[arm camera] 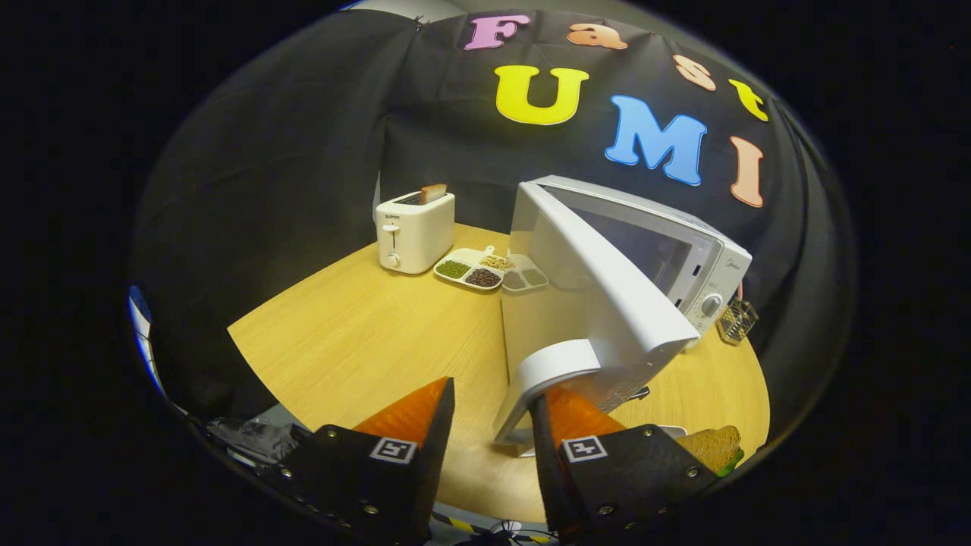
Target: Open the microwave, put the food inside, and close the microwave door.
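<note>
Two fingers of the gripper (491,409) stand spread at lower centre; the door (599,303) handle (542,383) touches the right finger's tip.

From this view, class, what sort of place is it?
Likely a mock kitchen booth: a microwave with its door swung open, a toaster, and a wooden table. The open claw sits at the door's handle.
</note>
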`<state>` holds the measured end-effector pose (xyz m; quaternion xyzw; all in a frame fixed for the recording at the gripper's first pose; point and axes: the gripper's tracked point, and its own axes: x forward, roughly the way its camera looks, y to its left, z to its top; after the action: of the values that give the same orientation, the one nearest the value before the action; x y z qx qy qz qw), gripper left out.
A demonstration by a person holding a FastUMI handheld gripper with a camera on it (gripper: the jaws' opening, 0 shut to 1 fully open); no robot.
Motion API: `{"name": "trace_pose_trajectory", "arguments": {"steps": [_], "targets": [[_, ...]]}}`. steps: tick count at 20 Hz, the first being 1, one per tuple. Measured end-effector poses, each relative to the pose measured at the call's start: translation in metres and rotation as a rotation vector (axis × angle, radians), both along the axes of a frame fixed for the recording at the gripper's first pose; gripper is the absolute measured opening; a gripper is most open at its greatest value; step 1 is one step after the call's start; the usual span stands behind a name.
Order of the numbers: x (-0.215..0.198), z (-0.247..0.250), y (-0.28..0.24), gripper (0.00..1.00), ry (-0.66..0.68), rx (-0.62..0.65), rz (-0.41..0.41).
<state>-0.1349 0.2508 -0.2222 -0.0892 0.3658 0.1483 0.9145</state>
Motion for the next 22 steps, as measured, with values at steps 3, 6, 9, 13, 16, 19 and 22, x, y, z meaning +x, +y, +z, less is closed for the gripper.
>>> {"name": "trace_pose_trajectory", "arguments": {"steps": [3,6,9,13,16,19,22], "targets": [[-0.007,0.003,0.005,0.6,0.02,0.014,-0.001],[-0.019,0.01,0.022,0.72,0.035,0.062,0.025],[-0.032,0.017,0.056,0.74,0.046,0.166,0.103],[-0.046,0.051,0.105,0.81,0.024,0.393,0.282],[-0.039,0.097,0.11,0.88,-0.059,0.5,0.363],[-0.04,0.141,0.084,0.87,-0.131,0.563,0.38],[-0.025,0.163,0.041,0.87,-0.18,0.571,0.334]]}}
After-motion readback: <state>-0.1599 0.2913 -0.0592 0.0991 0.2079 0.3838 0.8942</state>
